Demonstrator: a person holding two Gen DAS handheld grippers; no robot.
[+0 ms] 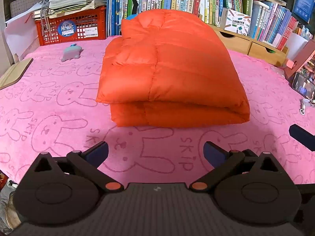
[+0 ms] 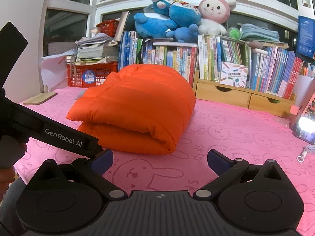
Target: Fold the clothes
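Observation:
An orange puffy down jacket (image 1: pixel 169 70) lies folded into a thick rectangle on the pink bunny-print blanket (image 1: pixel 59 118), its folded edge facing me. My left gripper (image 1: pixel 155 153) hovers open just in front of it, with nothing between its blue-padded fingers. From the right wrist view the same jacket (image 2: pixel 137 106) sits ahead and slightly left. My right gripper (image 2: pixel 160 160) is open and empty, a short way in front of the jacket's near corner. The left gripper's black body (image 2: pixel 49 131) crosses the left side of that view.
A red crate (image 1: pixel 72 28) under stacked papers and rows of books (image 1: pixel 226 4) line the back. A grey toy (image 1: pixel 71 53) lies at back left. A wooden drawer unit (image 2: pixel 246 98), a lit phone (image 2: pixel 307 131) on the right, and plush toys (image 2: pixel 177 19) on top.

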